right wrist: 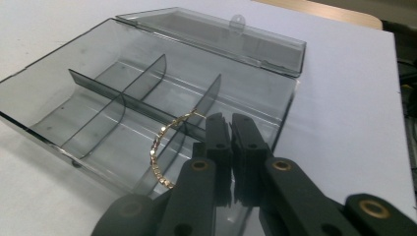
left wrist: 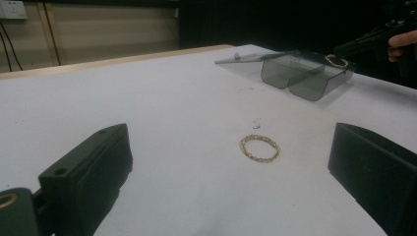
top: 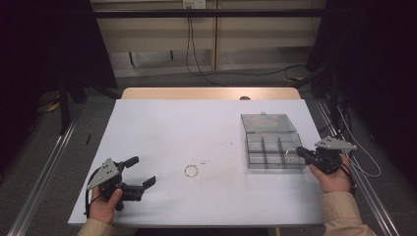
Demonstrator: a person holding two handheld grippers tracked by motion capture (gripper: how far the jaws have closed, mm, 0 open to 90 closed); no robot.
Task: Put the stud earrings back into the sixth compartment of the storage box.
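Right gripper clamped tight on a gold bracelet, holding it over the near-right corner of the open clear divided box; the loop hangs to the jaws' left, above a divider. Which compartment sits under it is hard to tell. Second bracelet lies flat on the white table, ahead of and between the left gripper's wide-open jaws, untouched. Bracelet's gripped end is hidden between the pads.

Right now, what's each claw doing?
Left claw: open, empty.
Right claw: closed on a bracelet over the box.
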